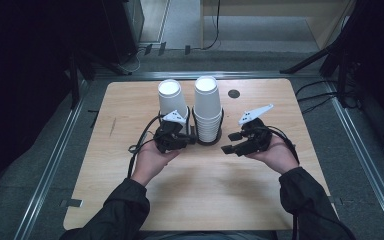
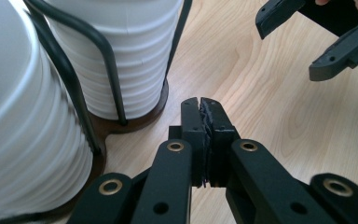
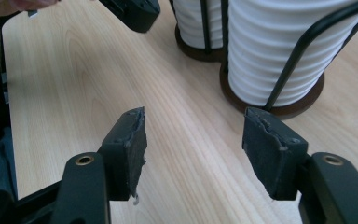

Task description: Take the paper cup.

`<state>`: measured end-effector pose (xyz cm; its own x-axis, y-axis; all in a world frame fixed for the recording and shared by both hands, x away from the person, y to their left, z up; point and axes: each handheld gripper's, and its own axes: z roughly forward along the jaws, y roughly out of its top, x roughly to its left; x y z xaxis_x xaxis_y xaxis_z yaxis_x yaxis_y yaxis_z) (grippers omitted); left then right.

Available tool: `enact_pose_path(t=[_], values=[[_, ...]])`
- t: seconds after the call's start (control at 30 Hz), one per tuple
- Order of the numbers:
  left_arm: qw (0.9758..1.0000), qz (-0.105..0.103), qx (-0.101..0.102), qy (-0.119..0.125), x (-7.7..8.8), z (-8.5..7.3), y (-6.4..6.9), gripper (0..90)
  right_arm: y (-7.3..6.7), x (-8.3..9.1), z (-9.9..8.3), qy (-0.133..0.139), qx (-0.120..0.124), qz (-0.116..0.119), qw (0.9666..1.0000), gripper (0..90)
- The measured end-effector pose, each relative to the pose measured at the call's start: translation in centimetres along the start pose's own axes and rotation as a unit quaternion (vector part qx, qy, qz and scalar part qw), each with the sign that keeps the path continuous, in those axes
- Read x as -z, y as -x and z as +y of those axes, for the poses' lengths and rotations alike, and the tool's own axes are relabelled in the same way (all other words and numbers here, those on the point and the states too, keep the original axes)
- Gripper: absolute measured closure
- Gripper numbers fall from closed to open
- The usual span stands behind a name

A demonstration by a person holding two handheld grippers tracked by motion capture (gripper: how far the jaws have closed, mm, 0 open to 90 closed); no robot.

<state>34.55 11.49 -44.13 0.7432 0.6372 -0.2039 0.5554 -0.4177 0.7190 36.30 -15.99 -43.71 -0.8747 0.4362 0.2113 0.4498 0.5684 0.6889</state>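
Observation:
Two tall stacks of white paper cups, the left stack (image 1: 170,98) and the right stack (image 1: 207,107), stand in a black wire holder (image 1: 214,142) on a round brown base at the middle of the wooden table (image 1: 130,155). My left gripper (image 1: 190,139) lies just in front of the left stack, jaws shut with nothing between them (image 2: 200,103). The ribbed cup walls (image 2: 130,56) and a wire upright (image 2: 108,60) rise close on its left. My right gripper (image 1: 228,142) hovers to the right of the holder with its jaws open and empty (image 3: 193,135), and the nearer stack (image 3: 279,51) stands just beyond its right pad.
A small dark round grommet (image 1: 234,93) sits in the table top at the back right. Bare wood lies in front of both hands. Metal rails (image 1: 55,160) run along the table's sides, with dark stands and cables on the floor behind.

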Motion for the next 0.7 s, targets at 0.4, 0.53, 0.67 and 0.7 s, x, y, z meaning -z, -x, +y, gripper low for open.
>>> enact_pose_path(t=[0.4, 0.53, 0.67, 0.7], values=[[0.9997, 0.015, 0.017, 0.013, -0.9, 2.4, -0.4, 89.1, 1.0, 1.4, 2.5, 0.011, -0.008, -0.003, 0.9999, 37.5], [0.9996, 0.017, 0.016, 0.018, -1.0, 2.9, -0.5, 89.0, 1.4, 1.8, 3.2, 0.018, -0.007, 0.001, 0.9998, 37.2], [0.9994, 0.018, 0.024, 0.02, -1.2, 3.2, -0.8, 88.9, 1.9, 2.3, 4.1, 0.024, -0.007, -0.01, 0.9996, 36.0], [0.9994, 0.022, 0.022, 0.016, -1.3, 3.3, -0.9, 88.9, 2.1, 2.5, 4.5, 0.025, -0.005, -0.012, 0.9996, 35.5]])
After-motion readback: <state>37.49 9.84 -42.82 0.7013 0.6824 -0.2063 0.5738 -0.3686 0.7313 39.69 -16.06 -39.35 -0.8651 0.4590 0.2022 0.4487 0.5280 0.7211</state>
